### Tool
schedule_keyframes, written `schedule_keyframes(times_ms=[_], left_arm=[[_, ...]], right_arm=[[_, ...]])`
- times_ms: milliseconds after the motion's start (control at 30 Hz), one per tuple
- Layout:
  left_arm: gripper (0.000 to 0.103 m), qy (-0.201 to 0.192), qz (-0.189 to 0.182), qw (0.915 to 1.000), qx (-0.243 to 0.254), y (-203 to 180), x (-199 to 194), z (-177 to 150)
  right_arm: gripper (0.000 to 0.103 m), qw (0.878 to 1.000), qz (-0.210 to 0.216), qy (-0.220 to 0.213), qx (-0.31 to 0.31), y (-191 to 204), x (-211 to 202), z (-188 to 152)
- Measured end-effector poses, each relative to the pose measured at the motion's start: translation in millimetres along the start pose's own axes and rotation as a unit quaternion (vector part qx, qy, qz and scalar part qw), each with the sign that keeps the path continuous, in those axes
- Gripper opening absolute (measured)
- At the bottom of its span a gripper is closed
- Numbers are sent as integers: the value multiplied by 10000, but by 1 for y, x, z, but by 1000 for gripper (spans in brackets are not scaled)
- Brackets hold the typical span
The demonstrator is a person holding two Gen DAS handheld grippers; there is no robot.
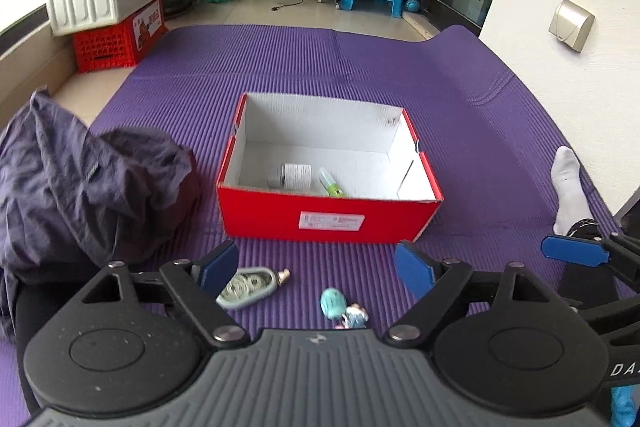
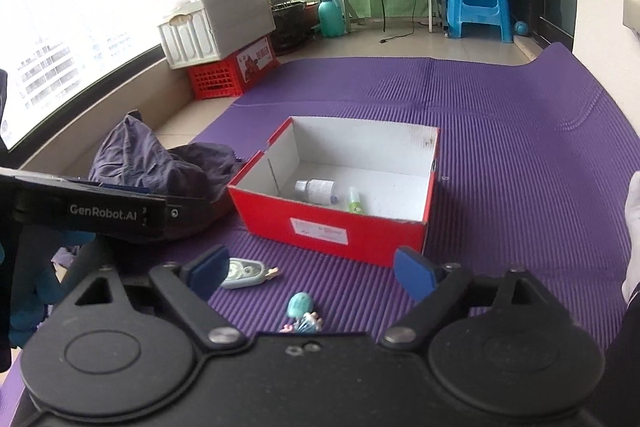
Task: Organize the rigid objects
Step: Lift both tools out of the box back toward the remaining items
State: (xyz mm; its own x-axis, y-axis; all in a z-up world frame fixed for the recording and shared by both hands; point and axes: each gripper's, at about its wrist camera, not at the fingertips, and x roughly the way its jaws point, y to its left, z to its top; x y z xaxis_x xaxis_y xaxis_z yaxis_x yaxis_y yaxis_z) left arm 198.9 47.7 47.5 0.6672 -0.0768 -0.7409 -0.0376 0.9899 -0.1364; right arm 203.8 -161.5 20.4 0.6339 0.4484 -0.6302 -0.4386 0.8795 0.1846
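You are holding both the left gripper and the right gripper wide open and empty above the mat's near edge, ready for the keychain and figurine; the bottle and tube are already lying inside the red box mid-mat.

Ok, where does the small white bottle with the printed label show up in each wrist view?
Left wrist view: the white bottle lies on its side in the red box, near the front wall, left of centre.
Right wrist view: the white bottle lies in the box's front-left part.
Shared landmark: the green tube just right of it.
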Motion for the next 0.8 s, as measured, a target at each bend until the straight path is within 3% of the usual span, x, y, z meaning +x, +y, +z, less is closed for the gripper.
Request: schedule_keyframes(times_ms=[100, 367, 600, 800], left_arm=[[103, 65, -99, 9997, -199, 3, -5, -11], [103, -67, 13, 9998, -193, 0, -17, -42], [103, 95, -30, 9995, -289, -1, -9, -74], [103, 269, -15, 9996, -62, -8, 3, -96]], right_arm=[[99, 9999, 98, -21, 130, -1, -8, -10], [103, 9999, 58, 71, 127, 0, -21, -42], [103, 9988, -233, 273, 340, -8, -22, -77], [103, 9958, -365, 506, 671, -18, -20, -103]])
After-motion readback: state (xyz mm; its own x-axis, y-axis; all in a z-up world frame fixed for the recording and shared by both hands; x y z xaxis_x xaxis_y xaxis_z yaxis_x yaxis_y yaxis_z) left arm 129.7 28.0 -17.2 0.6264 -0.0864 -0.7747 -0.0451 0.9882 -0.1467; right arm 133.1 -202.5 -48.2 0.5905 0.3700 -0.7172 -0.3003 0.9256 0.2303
